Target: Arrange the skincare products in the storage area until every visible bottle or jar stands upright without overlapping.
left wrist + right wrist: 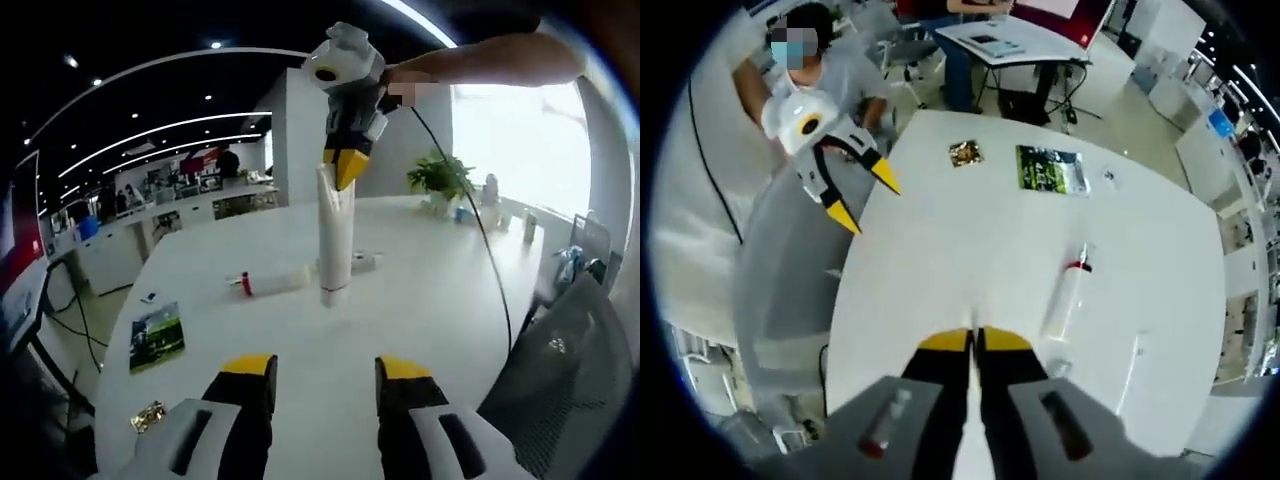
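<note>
A tall white tube (335, 235) stands upright, cap down, on the white table (450, 310). My right gripper (345, 170) comes down from above and is shut on the tube's flat top end. In the right gripper view its own jaws (975, 345) are pressed together over that end. A white bottle with a red cap (272, 285) lies on its side just left of the tube, also seen at the bottle (1068, 300). My left gripper (328, 375) stays open and empty near the table's front edge; it shows again as the left gripper (868, 200).
A small pale item (366, 262) lies right of the tube. A green card (157, 335) and a gold packet (150, 415) lie at the table's left side. A mesh chair (570, 370) stands on the right, a potted plant (440, 178) at the far edge.
</note>
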`<action>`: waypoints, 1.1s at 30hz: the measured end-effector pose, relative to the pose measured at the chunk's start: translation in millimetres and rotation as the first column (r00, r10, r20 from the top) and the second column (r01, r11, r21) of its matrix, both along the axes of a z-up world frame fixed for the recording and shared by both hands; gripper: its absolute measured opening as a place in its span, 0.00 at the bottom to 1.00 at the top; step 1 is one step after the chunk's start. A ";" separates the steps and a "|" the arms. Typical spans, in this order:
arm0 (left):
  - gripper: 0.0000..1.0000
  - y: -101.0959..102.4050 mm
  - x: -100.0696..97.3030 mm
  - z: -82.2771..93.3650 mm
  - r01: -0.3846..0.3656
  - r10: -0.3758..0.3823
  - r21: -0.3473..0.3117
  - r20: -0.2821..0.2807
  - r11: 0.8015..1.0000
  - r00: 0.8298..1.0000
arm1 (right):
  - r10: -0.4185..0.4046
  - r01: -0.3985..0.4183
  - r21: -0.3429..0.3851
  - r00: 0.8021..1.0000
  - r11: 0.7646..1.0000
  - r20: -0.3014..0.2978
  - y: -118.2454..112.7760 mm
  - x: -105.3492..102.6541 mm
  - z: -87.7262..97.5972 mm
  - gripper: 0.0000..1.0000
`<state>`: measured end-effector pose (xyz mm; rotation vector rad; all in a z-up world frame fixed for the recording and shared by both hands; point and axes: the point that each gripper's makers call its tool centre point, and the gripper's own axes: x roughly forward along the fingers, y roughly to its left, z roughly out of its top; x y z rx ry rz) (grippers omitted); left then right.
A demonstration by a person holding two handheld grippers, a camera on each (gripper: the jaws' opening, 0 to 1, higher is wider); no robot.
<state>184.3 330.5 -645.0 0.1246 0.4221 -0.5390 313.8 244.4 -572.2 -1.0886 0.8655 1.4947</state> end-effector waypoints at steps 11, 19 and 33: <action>0.39 7.7 2.6 -1.5 -0.033 0.033 -0.009 -0.002 0.999 0.999 | -0.030 0.030 -0.019 1.000 0.999 0.008 -5.0 22.9 -9.7 0.01; 0.38 7.4 2.2 -2.2 -0.032 0.032 -0.006 -0.003 0.999 0.999 | -0.046 0.046 -0.029 0.999 0.999 0.011 -9.8 34.6 -12.7 0.00; 0.36 10.1 2.7 -4.4 -0.046 0.046 -0.010 -0.010 0.999 0.999 | -0.062 0.063 -0.028 0.998 0.998 0.013 -10.3 49.3 -15.4 0.00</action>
